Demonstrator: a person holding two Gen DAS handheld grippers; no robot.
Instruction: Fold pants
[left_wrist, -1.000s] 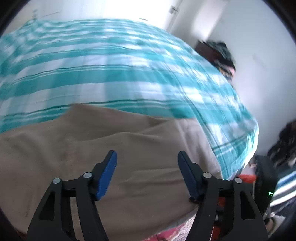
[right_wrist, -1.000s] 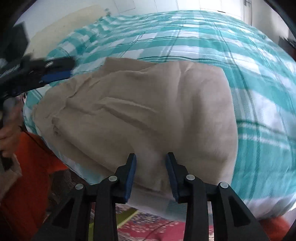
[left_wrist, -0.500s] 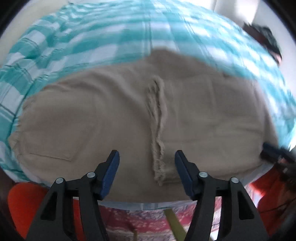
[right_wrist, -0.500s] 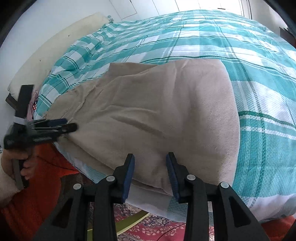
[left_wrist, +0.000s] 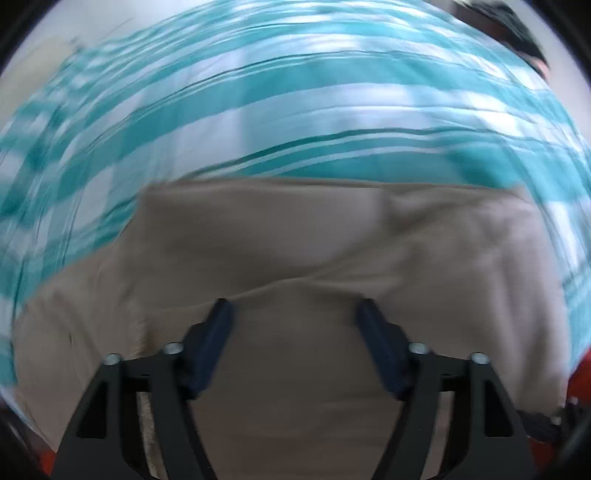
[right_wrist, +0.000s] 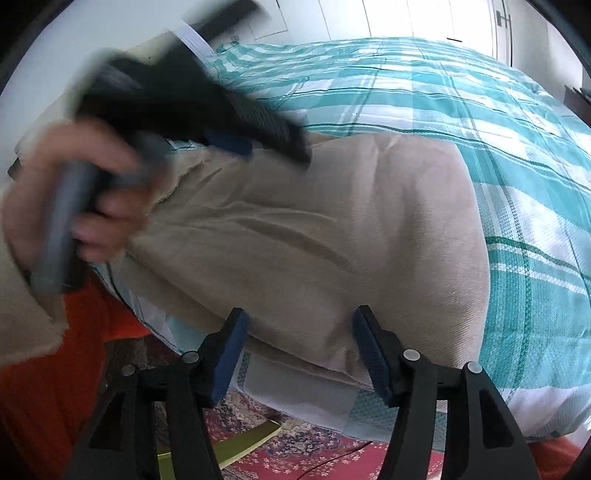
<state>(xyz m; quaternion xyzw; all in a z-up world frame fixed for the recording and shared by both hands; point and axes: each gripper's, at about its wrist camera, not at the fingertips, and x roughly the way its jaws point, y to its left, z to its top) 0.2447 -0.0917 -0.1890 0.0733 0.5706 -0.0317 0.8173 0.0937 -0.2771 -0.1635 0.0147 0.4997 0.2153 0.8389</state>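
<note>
Beige pants (right_wrist: 314, 236) lie folded in a thick pile at the near edge of a bed with a teal and white checked cover (right_wrist: 480, 110). My left gripper (left_wrist: 295, 314) is open and empty, low over the pants (left_wrist: 295, 240); the view is blurred. It also shows in the right wrist view (right_wrist: 236, 142), held in a hand above the pile's far left corner. My right gripper (right_wrist: 297, 325) is open and empty, just in front of the pile's near edge.
A red patterned rug (right_wrist: 314, 450) and a yellow-green strip (right_wrist: 236, 443) lie on the floor below the bed edge. Orange fabric (right_wrist: 37, 387) fills the lower left. White walls and doors stand behind the bed.
My left gripper has swung quickly up over the pants toward the far left corner. My right gripper has opened wider and stayed at the near edge.
</note>
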